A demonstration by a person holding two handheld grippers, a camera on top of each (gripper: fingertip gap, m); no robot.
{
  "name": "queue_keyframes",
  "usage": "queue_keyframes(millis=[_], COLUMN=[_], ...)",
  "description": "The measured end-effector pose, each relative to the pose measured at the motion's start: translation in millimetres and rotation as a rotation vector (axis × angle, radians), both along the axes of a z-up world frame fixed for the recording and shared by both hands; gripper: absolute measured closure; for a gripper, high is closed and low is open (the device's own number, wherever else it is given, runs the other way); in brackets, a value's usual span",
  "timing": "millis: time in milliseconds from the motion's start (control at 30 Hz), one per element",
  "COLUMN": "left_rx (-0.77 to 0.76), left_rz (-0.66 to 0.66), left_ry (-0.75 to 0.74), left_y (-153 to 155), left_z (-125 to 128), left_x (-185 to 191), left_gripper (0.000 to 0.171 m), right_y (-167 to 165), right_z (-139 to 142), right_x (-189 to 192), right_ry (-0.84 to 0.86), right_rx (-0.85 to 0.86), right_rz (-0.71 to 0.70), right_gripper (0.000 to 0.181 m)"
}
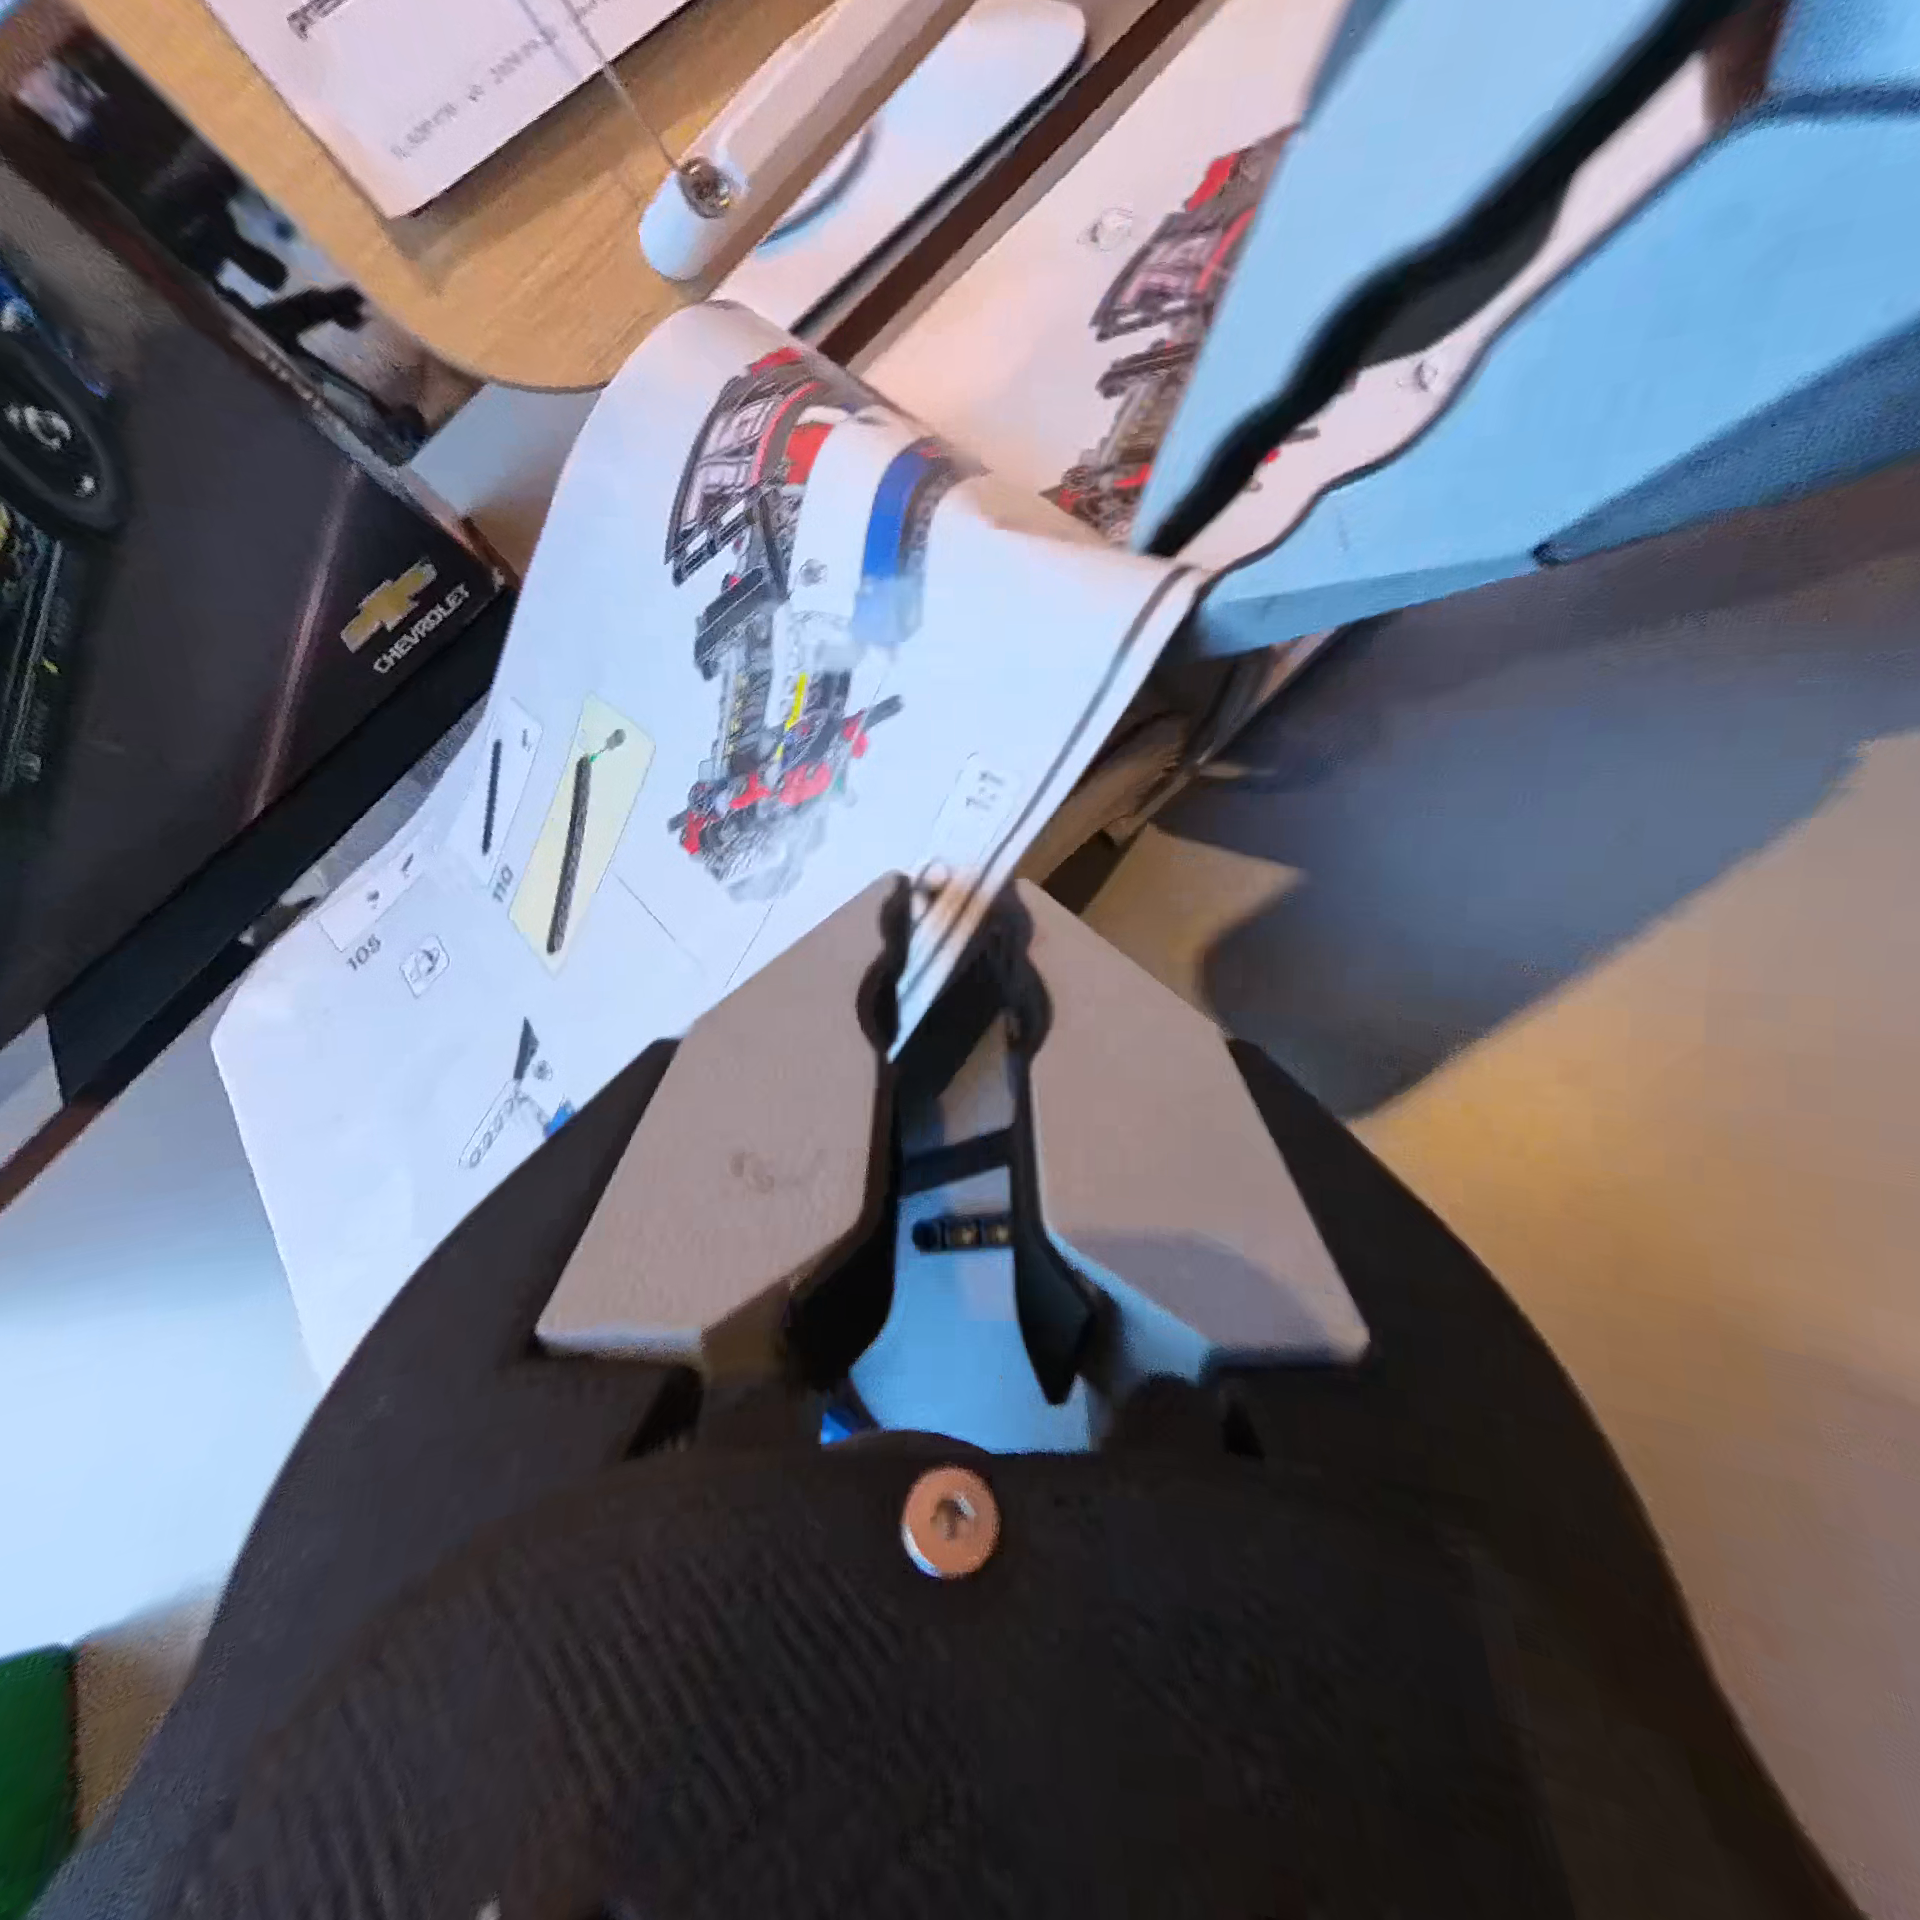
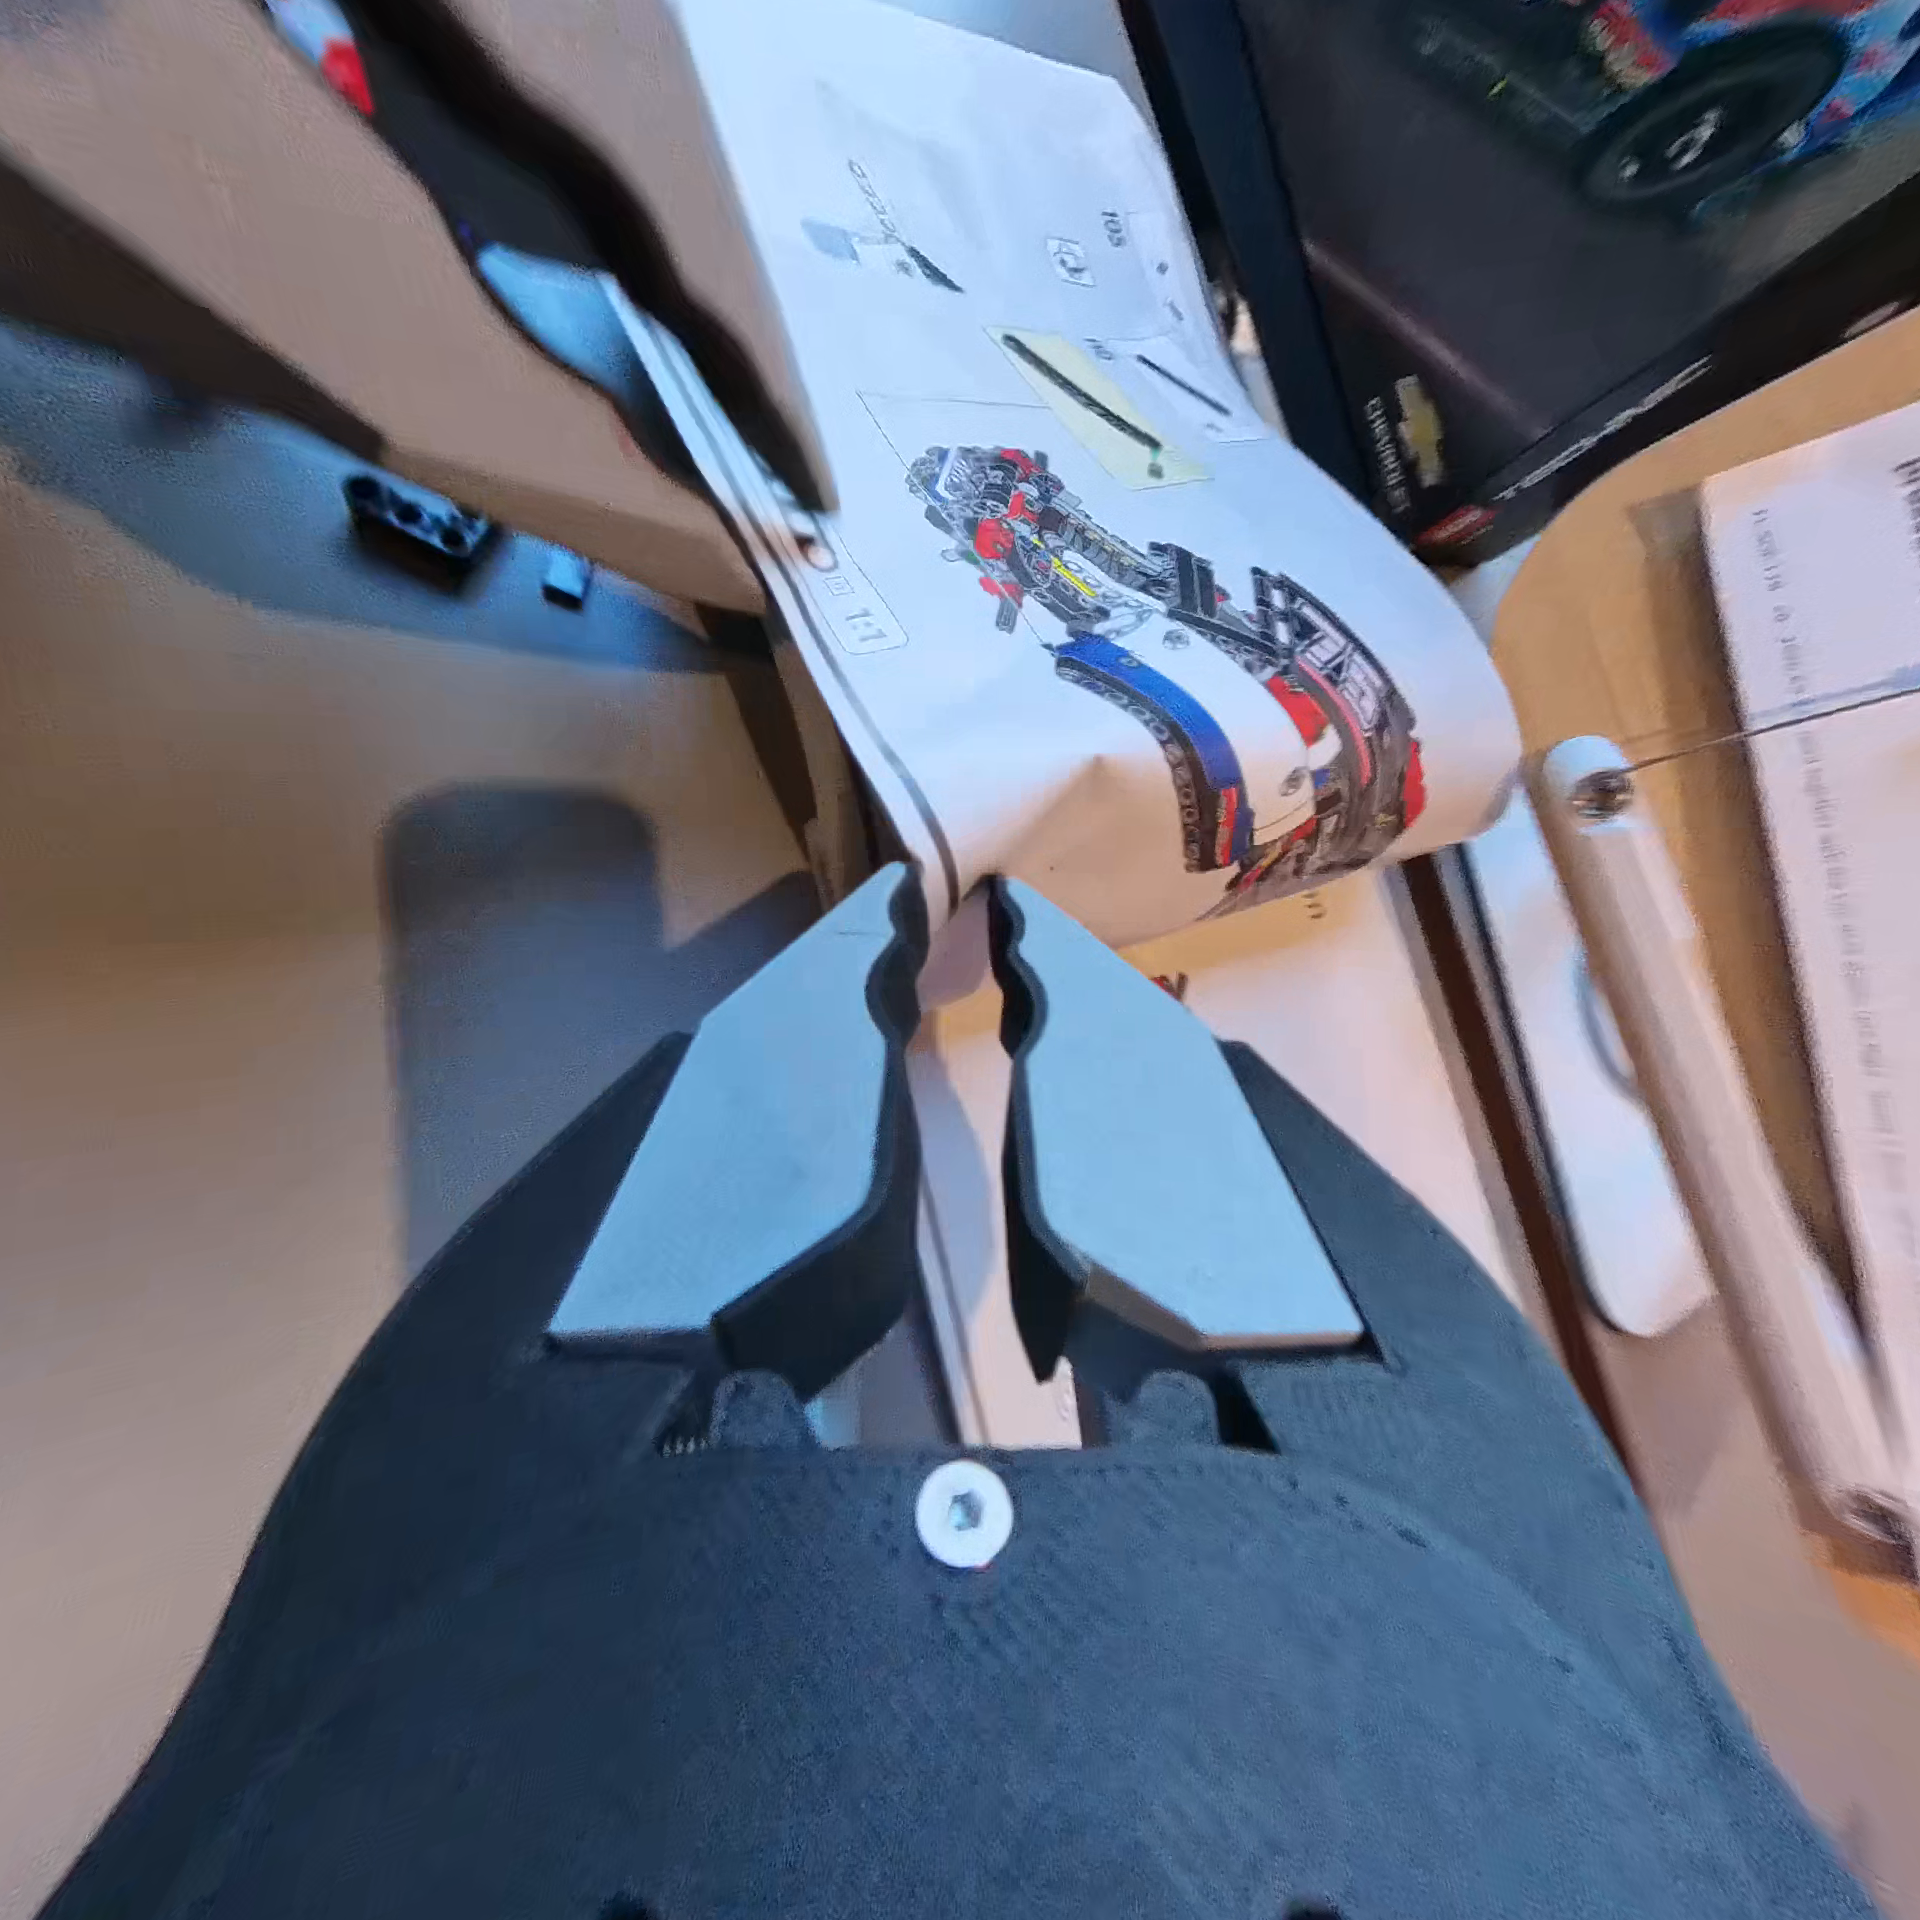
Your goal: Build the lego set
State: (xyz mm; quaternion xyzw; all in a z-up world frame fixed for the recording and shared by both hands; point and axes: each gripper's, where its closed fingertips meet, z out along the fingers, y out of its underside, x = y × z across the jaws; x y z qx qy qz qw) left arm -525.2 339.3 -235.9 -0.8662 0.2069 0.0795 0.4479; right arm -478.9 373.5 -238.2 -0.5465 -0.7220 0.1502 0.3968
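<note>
The open instruction booklet lies on the table, and one white page (image 1: 831, 675) with a car drawing is lifted and bowed upward. My left gripper (image 1: 956, 961) is shut on that page's edge near one corner; it also shows in the right wrist view (image 2: 727, 457) at the top left. My right gripper (image 2: 958, 935) is shut on the same edge further along, where the page (image 2: 1091, 623) is creased. It also shows in the left wrist view (image 1: 1195, 561) at the top right. The page hangs curved between the two grippers.
A black set box (image 1: 239, 582) stands beside the booklet, also in the right wrist view (image 2: 1558, 312). A white stand with a screw (image 1: 831, 145) and a printed sheet (image 1: 468, 94) lie on the wooden table. A black beam (image 2: 416, 520) and a small part (image 2: 566, 577) lie in shadow. One gripper's finger ends stand about 7 centimetres off the other's.
</note>
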Motion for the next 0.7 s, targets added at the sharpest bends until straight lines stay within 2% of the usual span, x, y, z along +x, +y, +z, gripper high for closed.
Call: queue_keyframes(millis=[133, 267, 333, 467, 600, 700], left_rx=[-0.024, -0.058, -0.069, -0.084, -0.107, -0.126], left_rz=[0.056, 0.089, 0.080, 0.057, 0.033, -0.033], left_ry=[-0.137, -0.238, -0.297, -0.551, -0.786, -0.930], left_y=[-10, -16, -18, -21, -20, -19], left_z=[8, 10, 9, 16, 17, 23], left_x=[-19, -30, -31, -31, -29, -14], left_gripper=[0.127, 0.113, 0.111, 0.098, 0.099, 0.099], right_y=[7, 6, 3, 4, 8, 6], right_z=[6, 4, 6, 4, -2, -3], right_x=[16, 33, 39, 45, 42, 39], right_ry=[0.038, 0.088, 0.136, 0.150, 0.142, 0.143], right_rx=[0.139, 0.137, 0.141, 0.191, 0.149, 0.155], right_rz=[-0.046, -0.037, -0.027, 0.008, 0.017, 0.041], right_gripper=[0.175, 0.177, 0.180, 0.181, 0.181, 0.181])
